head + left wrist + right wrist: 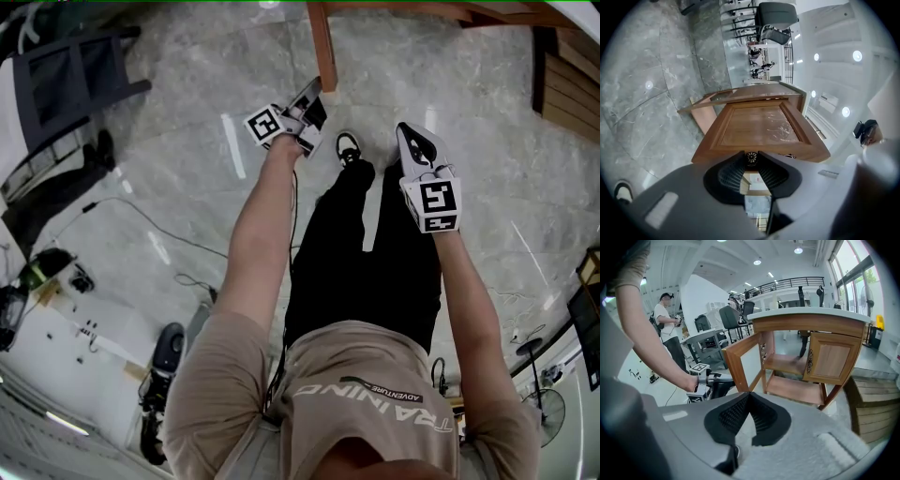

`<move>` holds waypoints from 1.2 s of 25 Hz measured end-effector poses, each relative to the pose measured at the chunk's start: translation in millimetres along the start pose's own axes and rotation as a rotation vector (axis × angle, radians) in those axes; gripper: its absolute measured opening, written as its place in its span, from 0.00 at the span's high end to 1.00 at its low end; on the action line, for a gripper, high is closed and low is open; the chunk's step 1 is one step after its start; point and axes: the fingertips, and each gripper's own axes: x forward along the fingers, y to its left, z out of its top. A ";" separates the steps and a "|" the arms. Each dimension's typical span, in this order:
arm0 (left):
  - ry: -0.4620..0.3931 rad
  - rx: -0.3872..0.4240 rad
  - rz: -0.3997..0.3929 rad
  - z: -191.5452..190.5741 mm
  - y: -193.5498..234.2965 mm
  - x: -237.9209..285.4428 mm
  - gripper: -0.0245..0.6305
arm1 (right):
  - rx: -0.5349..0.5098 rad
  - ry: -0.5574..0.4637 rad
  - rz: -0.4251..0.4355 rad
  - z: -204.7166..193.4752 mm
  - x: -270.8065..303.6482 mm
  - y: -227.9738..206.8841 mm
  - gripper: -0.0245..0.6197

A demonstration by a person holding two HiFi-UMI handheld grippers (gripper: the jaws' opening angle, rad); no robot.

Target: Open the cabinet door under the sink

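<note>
The wooden cabinet (pixel 811 329) stands under a white countertop. Its left door (pixel 740 359) is swung out, showing the inner shelf (pixel 787 363); the right door (pixel 833 359) is closed. In the left gripper view the door panel (pixel 759 126) fills the middle, and my left gripper (pixel 751 153) is shut on its small round knob (pixel 751 159). The head view shows that left gripper (pixel 314 94) at the door's edge (pixel 323 52). My right gripper (pixel 749 395) is shut with nothing in it, held back from the cabinet, and appears in the head view as well (pixel 412 141).
Stacked wooden slats (pixel 874 404) lie right of the cabinet. A dark chair (pixel 75 75) and cables (pixel 141 220) are on the marble floor to the left. A person (pixel 668 326) stands by desks in the background. A floor fan (pixel 546 405) is behind me.
</note>
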 end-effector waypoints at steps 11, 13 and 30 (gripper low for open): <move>-0.154 0.015 0.094 3.7 -7.1 -18.8 0.81 | 0.004 0.031 -0.024 -6.1 -40.2 -34.7 0.96; -0.163 0.011 0.100 -8.1 -12.0 -25.7 0.88 | 0.006 0.032 -0.035 -6.7 -47.7 -41.9 0.96; 0.169 0.372 0.163 -190.1 -153.6 32.2 0.94 | 0.031 0.016 -0.056 14.0 -147.6 -88.5 0.96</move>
